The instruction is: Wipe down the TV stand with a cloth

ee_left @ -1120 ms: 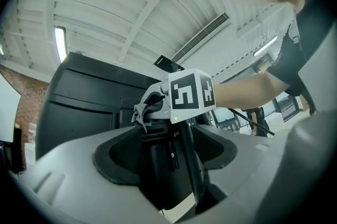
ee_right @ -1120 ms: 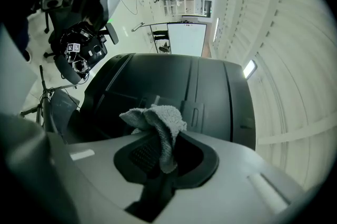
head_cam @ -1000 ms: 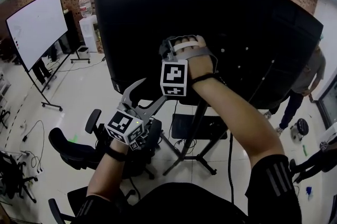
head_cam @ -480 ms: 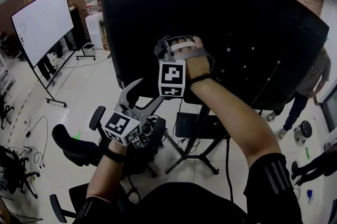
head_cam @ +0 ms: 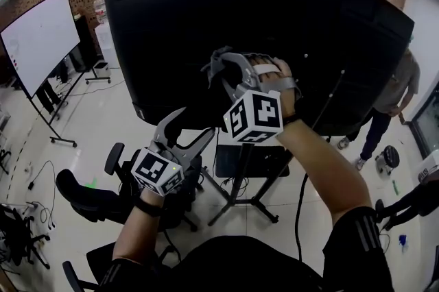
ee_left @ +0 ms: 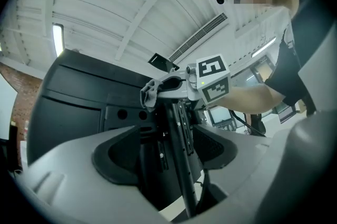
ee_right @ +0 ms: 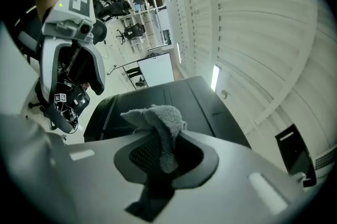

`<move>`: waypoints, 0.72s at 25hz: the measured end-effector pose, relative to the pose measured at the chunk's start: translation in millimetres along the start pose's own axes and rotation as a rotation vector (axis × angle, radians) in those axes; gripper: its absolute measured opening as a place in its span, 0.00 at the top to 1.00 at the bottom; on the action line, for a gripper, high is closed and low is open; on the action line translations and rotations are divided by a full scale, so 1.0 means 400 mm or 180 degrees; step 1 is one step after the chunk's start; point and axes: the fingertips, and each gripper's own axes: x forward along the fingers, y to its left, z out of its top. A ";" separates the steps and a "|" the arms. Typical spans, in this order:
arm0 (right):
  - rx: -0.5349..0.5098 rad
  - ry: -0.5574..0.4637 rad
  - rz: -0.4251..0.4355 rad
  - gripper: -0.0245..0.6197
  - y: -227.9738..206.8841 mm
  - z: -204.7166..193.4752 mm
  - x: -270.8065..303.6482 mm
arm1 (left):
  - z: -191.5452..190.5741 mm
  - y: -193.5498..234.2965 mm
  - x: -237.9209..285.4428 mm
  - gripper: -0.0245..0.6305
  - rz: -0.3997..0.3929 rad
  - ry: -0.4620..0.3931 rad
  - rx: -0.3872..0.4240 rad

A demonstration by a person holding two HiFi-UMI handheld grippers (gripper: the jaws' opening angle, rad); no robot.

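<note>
The TV's black back panel (head_cam: 206,16) fills the upper head view, carried on a black stand column (head_cam: 241,171) with spread legs (head_cam: 257,201). My right gripper (head_cam: 218,71) is raised against the panel's lower part, shut on a grey cloth (ee_right: 158,123); the cloth bunches out of the closed jaws (ee_left: 149,92). My left gripper (head_cam: 186,127) is lower and to the left, open and empty. In the left gripper view the stand column (ee_left: 181,149) runs up between its two pads without touching them.
A whiteboard on wheels (head_cam: 38,37) stands at the left. Black office chairs (head_cam: 86,195) are below the left gripper. A person (head_cam: 391,105) stands at the right by the TV's edge. A cable (head_cam: 300,181) hangs beside the stand.
My right gripper has shifted a little down and right along the panel, its marker cube turning toward the head camera. The left gripper has stayed open in about the same place.
</note>
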 end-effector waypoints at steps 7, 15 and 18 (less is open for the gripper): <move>0.0482 -0.0048 -0.0213 0.87 -0.101 -0.179 -0.120 | 0.013 -0.075 0.095 0.46 -0.0194 -0.0040 0.0013; 0.1029 -0.0090 -0.0152 0.87 -0.175 -0.293 -0.158 | 0.043 -0.115 0.192 0.46 -0.0276 -0.0109 0.0034; 0.1087 -0.0113 -0.0083 0.87 -0.161 -0.307 -0.149 | 0.036 -0.125 0.212 0.46 -0.0303 -0.0132 0.0045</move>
